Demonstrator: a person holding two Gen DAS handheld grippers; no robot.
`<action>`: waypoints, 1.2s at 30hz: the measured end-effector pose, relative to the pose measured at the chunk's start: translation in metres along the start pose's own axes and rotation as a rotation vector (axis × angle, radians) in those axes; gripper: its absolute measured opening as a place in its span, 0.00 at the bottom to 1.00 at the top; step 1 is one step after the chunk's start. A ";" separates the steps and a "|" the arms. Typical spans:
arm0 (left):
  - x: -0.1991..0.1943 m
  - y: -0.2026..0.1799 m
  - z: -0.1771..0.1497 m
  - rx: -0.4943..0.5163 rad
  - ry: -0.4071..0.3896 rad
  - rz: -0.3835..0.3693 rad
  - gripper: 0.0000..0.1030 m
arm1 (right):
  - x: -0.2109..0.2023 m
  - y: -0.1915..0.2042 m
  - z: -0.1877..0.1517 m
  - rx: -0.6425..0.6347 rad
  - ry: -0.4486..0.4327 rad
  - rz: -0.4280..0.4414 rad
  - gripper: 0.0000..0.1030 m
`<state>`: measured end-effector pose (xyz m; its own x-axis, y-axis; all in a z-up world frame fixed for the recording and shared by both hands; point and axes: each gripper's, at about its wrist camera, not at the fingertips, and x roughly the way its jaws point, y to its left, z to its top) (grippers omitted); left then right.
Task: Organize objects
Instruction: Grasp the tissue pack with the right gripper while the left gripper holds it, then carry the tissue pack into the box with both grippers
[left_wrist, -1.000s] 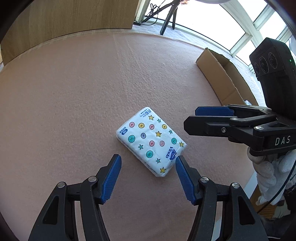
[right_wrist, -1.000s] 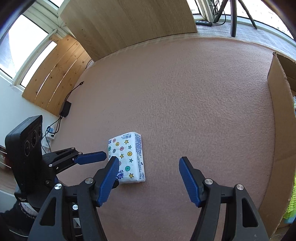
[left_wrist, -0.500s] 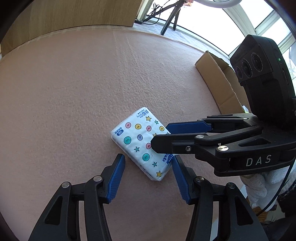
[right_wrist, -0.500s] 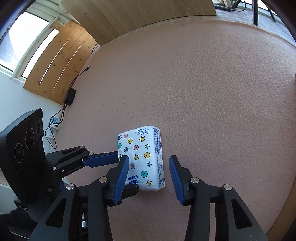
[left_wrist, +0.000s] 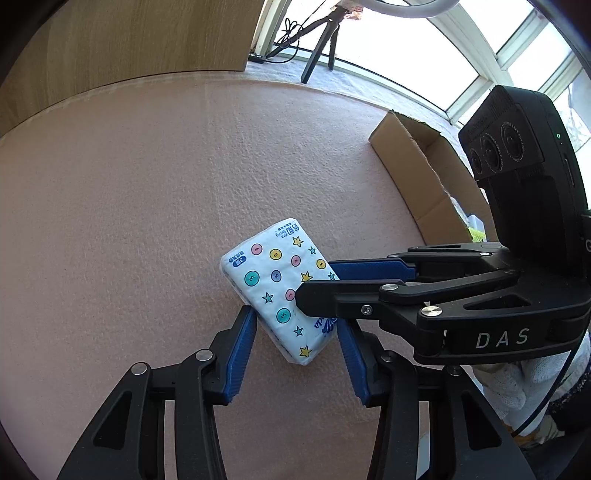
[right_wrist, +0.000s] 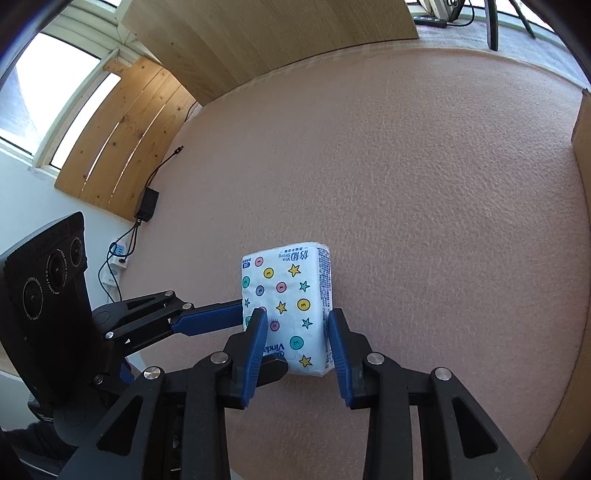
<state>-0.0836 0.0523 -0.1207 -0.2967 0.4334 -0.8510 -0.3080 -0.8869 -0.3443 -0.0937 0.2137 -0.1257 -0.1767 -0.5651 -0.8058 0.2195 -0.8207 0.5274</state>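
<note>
A: How are the jaws of the right gripper (right_wrist: 295, 338) standing?

B: They are standing narrow, with the blue fingers (right_wrist: 255, 343) flanking the near end of the tissue pack (right_wrist: 286, 295). The left pad is lying against the pack's side and the right pad is sitting just beside the other side; whether both are pressing cannot be told, and the pack is resting flat on the pink mat (right_wrist: 406, 184).

A: And the left gripper (left_wrist: 295, 347)?

B: Its jaws are standing partly open, wider than the pack's corner (left_wrist: 277, 291) that is pointing between them. The left pad (left_wrist: 240, 354) is sitting just beside the pack's long edge, while the right pad is standing slightly apart from it. The right gripper (left_wrist: 317, 280) is crossing in from the right side, over the pack's near end.

A: Where is the pack lying on the mat?

B: It is lying toward the mat's near edge, printed face up, showing coloured dots, stars and blue lettering. In the right wrist view it is lying well apart from the far edge.

A: What is surrounding the mat?

B: A cardboard box (left_wrist: 421, 177) is standing open at the mat's right edge. Wooden panels (right_wrist: 258, 40) are leaning beyond the far edge, and a tripod (left_wrist: 317, 48) is standing near the windows. A black adapter with cable (right_wrist: 147, 206) is lying off the mat's left edge.
</note>
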 end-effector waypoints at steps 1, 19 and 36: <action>-0.002 -0.006 0.003 0.015 -0.007 0.000 0.48 | -0.006 -0.001 0.000 0.006 -0.013 -0.001 0.30; 0.017 -0.148 0.073 0.286 -0.055 -0.115 0.48 | -0.136 -0.062 -0.025 0.129 -0.288 -0.127 0.30; 0.084 -0.262 0.116 0.425 -0.025 -0.189 0.48 | -0.214 -0.154 -0.043 0.246 -0.399 -0.251 0.30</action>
<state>-0.1331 0.3396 -0.0561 -0.2200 0.5898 -0.7770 -0.7002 -0.6500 -0.2952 -0.0486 0.4645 -0.0465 -0.5568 -0.2976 -0.7755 -0.0995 -0.9030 0.4179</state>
